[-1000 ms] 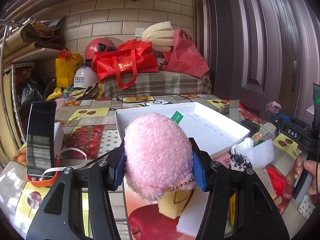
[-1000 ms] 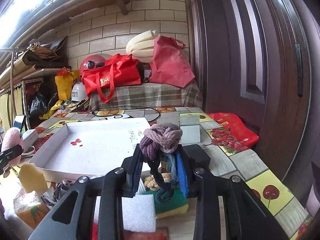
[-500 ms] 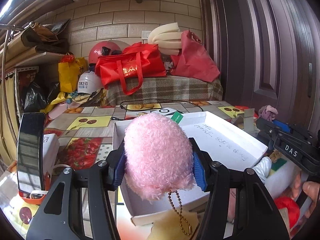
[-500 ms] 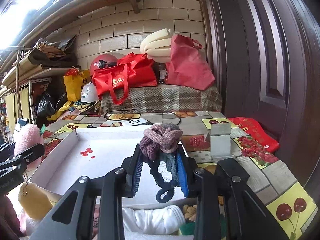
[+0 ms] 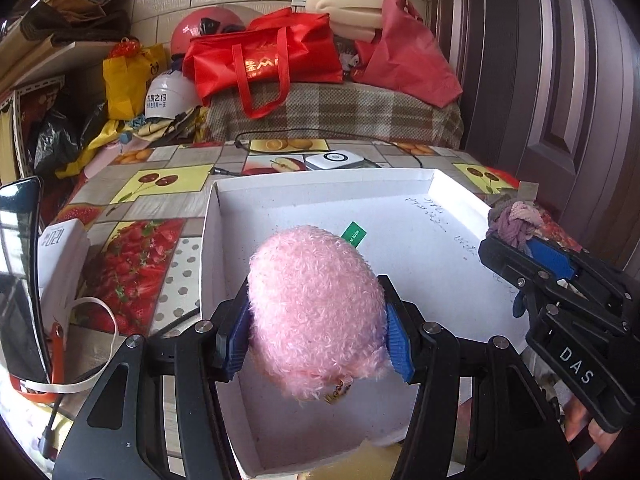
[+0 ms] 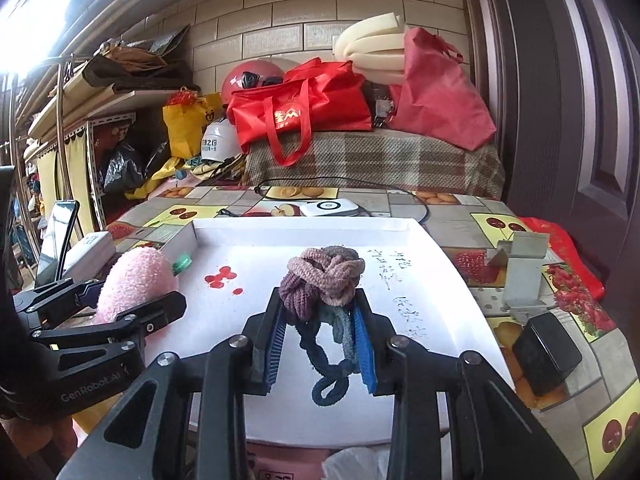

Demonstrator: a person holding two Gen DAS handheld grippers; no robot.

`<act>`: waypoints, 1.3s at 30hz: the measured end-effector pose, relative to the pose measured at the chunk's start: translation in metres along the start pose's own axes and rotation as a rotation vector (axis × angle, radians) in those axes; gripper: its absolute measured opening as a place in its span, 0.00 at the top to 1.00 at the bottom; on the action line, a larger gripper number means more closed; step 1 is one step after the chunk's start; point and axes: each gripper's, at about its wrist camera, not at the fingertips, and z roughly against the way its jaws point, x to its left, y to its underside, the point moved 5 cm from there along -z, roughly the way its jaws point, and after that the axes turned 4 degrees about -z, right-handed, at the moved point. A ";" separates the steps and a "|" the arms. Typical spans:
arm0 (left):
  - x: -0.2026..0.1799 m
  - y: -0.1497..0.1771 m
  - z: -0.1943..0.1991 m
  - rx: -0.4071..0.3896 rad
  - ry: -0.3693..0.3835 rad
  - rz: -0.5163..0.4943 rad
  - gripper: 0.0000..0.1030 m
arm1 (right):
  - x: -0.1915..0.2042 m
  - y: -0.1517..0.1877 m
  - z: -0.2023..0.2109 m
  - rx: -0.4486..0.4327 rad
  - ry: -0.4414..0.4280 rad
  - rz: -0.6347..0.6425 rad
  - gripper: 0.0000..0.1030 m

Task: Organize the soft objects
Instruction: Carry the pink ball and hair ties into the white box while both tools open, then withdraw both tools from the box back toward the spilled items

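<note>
My left gripper (image 5: 316,336) is shut on a fluffy pink plush ball (image 5: 314,304) with a gold bead chain, held over the near left part of a shallow white box (image 5: 320,184). My right gripper (image 6: 320,340) is shut on a knotted bundle of mauve and grey-blue hair ties (image 6: 322,280), held over the near middle of the same white box (image 6: 300,226). Each gripper shows in the other's view: the right gripper (image 5: 532,248) at the box's right edge, the left gripper (image 6: 132,300) with the pink plush (image 6: 134,280) at the left.
The box sits on a fruit-print tablecloth (image 5: 140,240). A phone on a stand (image 5: 18,280) and a white case (image 5: 60,256) lie left. A white device with a cable (image 6: 330,208), a grey bracket (image 6: 520,264) and a black block (image 6: 546,354) lie around the box. Red bags (image 5: 264,60) sit behind.
Both grippers have moved forward and over the white box with their loads still held. The loose sponges and foam near the front have dropped out of view.
</note>
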 end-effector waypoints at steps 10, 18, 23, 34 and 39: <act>0.014 0.000 0.016 -0.072 -0.055 0.074 0.11 | -0.007 0.000 0.001 0.000 0.037 -0.032 0.20; 0.005 -0.005 0.029 -0.142 -0.076 0.021 0.00 | -0.014 -0.004 0.008 -0.041 0.064 -0.065 0.19; 0.006 -0.005 0.032 -0.158 -0.059 0.024 0.00 | -0.014 -0.006 0.013 -0.077 0.085 -0.068 0.16; 0.002 -0.004 0.046 -0.231 -0.005 0.013 0.00 | -0.020 -0.007 0.027 -0.147 0.137 -0.094 0.00; -0.002 -0.005 0.052 -0.258 0.001 -0.002 0.00 | -0.020 -0.006 0.028 -0.145 0.134 -0.093 0.00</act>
